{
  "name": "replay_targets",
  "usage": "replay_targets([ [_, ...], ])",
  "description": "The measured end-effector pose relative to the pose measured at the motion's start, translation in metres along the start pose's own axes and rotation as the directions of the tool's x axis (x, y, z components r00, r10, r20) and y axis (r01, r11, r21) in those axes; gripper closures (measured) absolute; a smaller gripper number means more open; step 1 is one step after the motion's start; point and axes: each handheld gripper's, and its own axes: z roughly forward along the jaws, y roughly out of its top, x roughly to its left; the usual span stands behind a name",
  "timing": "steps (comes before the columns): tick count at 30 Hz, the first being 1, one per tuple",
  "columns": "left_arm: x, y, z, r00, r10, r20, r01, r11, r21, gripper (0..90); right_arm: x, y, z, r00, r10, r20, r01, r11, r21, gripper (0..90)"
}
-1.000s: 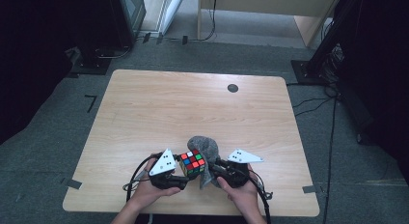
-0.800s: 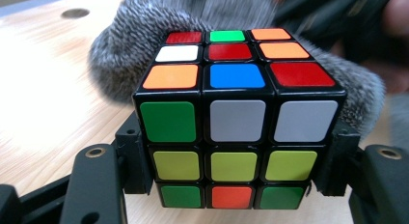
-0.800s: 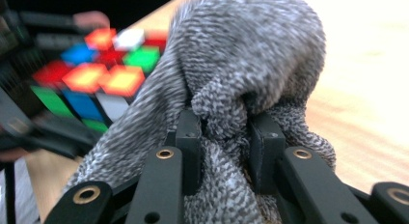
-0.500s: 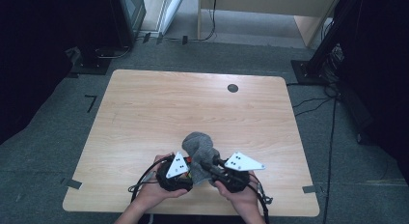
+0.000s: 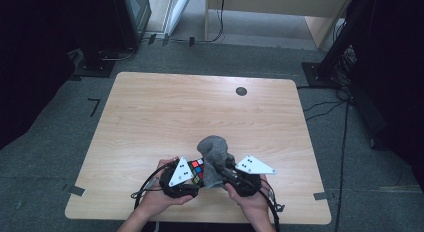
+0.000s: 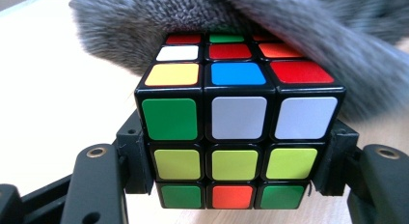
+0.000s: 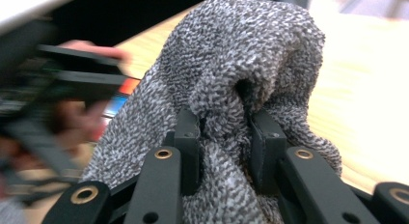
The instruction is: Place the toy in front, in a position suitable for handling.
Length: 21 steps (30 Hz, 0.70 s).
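Observation:
A scrambled Rubik's cube (image 6: 236, 113) sits clamped between the jaws of my left gripper (image 6: 236, 159), whose pads press on its two sides; those jaws have just been closing on it. From above, the cube (image 5: 197, 167) is near the table's front edge, partly under a grey knitted cloth (image 5: 214, 149). My right gripper (image 7: 224, 142) is shut on a bunched fold of that cloth (image 7: 241, 55), which drapes over the cube's far side. Both grippers (image 5: 199, 173) (image 5: 220, 171) meet in front of the person's hands.
The wooden table (image 5: 200, 107) has a small black round cap (image 5: 241, 91) near its far edge. Cables trail from both grippers toward the front edge. On the grey floor beyond stand dark stands (image 5: 107, 52) and a wooden desk (image 5: 280, 12).
The cloth went from behind the cube to over it, then rose a little with the right gripper, baring the cube's coloured face. The left gripper edged slightly right.

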Motion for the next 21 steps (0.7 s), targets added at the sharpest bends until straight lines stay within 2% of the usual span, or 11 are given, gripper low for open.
replay_targets([
  [2,-0.003,0.0,0.002,0.9999,0.01,0.005,-0.01,0.9999,0.008,33.8,0.015,0.002,0.003,0.9969,-0.074,-0.024,0.074,0.997,0.0,69.4],
  [4,-0.005,0.001,0.001,0.9998,0.019,0.006,-0.019,0.9998,0.005,33.8,0.024,0.002,0.005,0.9928,-0.12,-0.004,0.12,0.993,0.008,69.1],
  [7,-0.005,0.003,-0.002,0.9998,0.014,0.013,-0.014,0.9997,-0.017,33.8,0.014,0.003,0.003,0.9967,-0.079,0.014,0.079,0.997,0.002,69.3],
  [10,0.0,0.003,-0.004,1.0,-0.007,0.006,0.007,0.9995,-0.029,33.8,-0.001,0.001,-0.001,0.9975,-0.001,0.071,0.0,1.0,0.014,69.9],
  [11,0.001,0.003,-0.004,0.9999,-0.016,0.0,0.016,0.9995,-0.027,33.8,-0.003,0.0,-0.002,0.9967,0.009,0.08,-0.01,1.0,0.017,69.9],
  [13,0.002,0.002,-0.002,0.9996,-0.023,-0.016,0.022,0.9997,-0.01,33.8,0.003,0.0,-0.001,0.9965,-0.018,0.082,0.017,1.0,0.017,70.0],
  [14,0.001,0.002,-0.001,0.9995,-0.021,-0.026,0.021,0.9998,0.0,33.8,0.008,0.001,0.0,0.9971,-0.039,0.065,0.038,0.999,0.018,69.9],
  [16,-0.004,0.002,0.003,0.9995,-0.004,-0.032,0.004,0.9998,0.02,33.8,0.02,0.001,0.003,0.9955,-0.085,0.043,0.084,0.996,0.016,69.9],
  [17,-0.006,0.002,0.004,0.9995,0.0,-0.033,0.001,0.9998,0.022,33.8,0.024,0.001,0.005,0.994,-0.098,0.049,0.097,0.995,0.017,70.0],
  [19,-0.007,0.003,0.003,0.9997,-0.004,-0.022,0.005,0.9999,0.011,33.8,0.022,0.001,0.006,0.9951,-0.082,0.054,0.082,0.997,0.012,70.3],
  [21,-0.004,0.005,0.0,0.9996,-0.026,-0.007,0.026,0.9996,-0.013,33.8,0.011,0.0,0.005,0.9932,-0.046,0.106,0.047,0.999,0.001,70.4],
])
